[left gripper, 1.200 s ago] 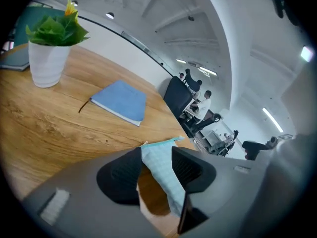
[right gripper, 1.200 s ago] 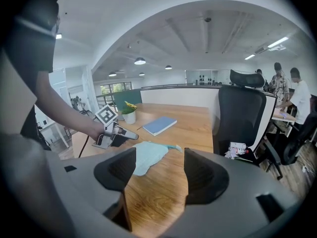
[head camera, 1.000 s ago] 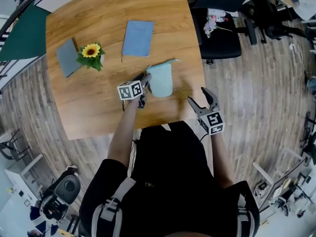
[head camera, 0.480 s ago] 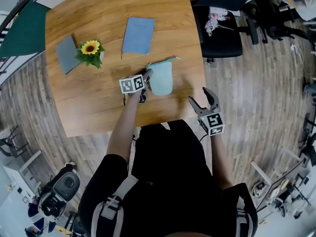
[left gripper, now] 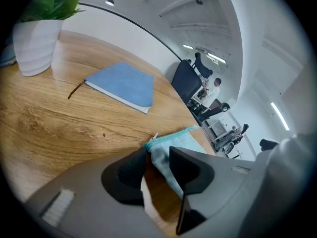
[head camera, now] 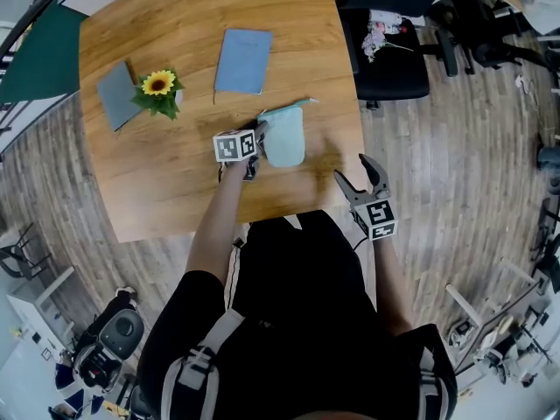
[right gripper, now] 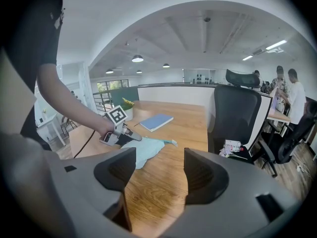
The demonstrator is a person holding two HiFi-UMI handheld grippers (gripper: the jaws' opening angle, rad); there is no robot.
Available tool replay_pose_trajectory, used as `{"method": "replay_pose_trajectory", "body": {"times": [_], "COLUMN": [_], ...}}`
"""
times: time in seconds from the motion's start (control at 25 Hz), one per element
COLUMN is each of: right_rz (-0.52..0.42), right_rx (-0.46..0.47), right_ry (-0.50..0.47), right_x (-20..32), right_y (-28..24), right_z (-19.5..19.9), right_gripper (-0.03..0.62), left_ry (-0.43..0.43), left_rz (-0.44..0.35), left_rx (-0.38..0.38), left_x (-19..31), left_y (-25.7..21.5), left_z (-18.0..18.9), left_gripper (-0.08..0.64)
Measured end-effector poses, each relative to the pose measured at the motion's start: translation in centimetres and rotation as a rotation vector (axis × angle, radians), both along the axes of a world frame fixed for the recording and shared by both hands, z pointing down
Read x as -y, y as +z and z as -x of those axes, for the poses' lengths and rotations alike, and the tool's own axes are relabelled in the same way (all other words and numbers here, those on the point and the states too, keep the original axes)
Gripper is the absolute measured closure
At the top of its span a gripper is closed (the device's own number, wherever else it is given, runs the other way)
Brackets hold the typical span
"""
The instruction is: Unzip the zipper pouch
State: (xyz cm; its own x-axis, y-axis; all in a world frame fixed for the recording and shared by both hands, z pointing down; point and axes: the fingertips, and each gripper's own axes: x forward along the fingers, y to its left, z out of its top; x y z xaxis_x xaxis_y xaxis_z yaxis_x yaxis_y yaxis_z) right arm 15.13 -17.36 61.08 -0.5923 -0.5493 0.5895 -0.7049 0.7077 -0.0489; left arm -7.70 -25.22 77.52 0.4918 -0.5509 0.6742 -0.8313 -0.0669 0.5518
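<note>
A light teal zipper pouch [head camera: 285, 138] lies flat on the wooden table [head camera: 175, 191] near its right edge. My left gripper [head camera: 259, 135] is at the pouch's left end. In the left gripper view the pouch's corner [left gripper: 181, 139] with its small zipper pull [left gripper: 154, 136] sits between the jaws of my left gripper [left gripper: 158, 151]. Those jaws are closing, and the pads do not visibly press on the fabric. My right gripper [head camera: 354, 175] hangs open off the table's near right corner with nothing in it. In its view the pouch [right gripper: 143, 150] lies beyond the right gripper [right gripper: 154, 165].
A blue notebook [head camera: 243, 61] lies behind the pouch. A grey notebook [head camera: 118, 99] and a potted sunflower [head camera: 160, 90] are at the left. A black office chair [head camera: 389, 59] stands by the table's right edge. People stand in the far background [right gripper: 292, 90].
My left gripper has shifted slightly toward the pouch's left end, with its jaws now around the corner. The right gripper has stayed put.
</note>
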Motion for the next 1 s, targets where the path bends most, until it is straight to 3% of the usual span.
{"method": "replay_pose_trajectory", "body": {"times": [0.16, 0.36, 0.52, 0.84, 1.0], "right_rz": [0.004, 0.003, -0.001, 0.001, -0.007], "right_rx": [-0.002, 0.003, -0.002, -0.004, 0.008], "right_ry": [-0.005, -0.025, -0.039, -0.033, -0.038], "right_x": [-0.1, -0.1, -0.2, 0.2, 0.8], "right_y": [0.3, 0.6, 0.4, 0.6, 0.4], "right_z": [0.2, 1.1, 0.9, -0.7, -0.5], "right_gripper": [0.298, 0.298, 0.298, 0.298, 0.298], "left_ry": [0.017, -0.02, -0.041, -0.075, -0.089], "left_rz": [0.006, 0.01, 0.02, 0.013, -0.06], "left_rx": [0.131, 0.312, 0.409, 0.357, 0.31], "left_x": [0.1, 0.3, 0.4, 0.2, 0.1], "left_y": [0.2, 0.8, 0.8, 0.7, -0.8], "left_z": [0.0, -0.4, -0.5, -0.1, -0.4], "left_gripper": [0.409, 0.399, 0.422, 0.523, 0.54]}}
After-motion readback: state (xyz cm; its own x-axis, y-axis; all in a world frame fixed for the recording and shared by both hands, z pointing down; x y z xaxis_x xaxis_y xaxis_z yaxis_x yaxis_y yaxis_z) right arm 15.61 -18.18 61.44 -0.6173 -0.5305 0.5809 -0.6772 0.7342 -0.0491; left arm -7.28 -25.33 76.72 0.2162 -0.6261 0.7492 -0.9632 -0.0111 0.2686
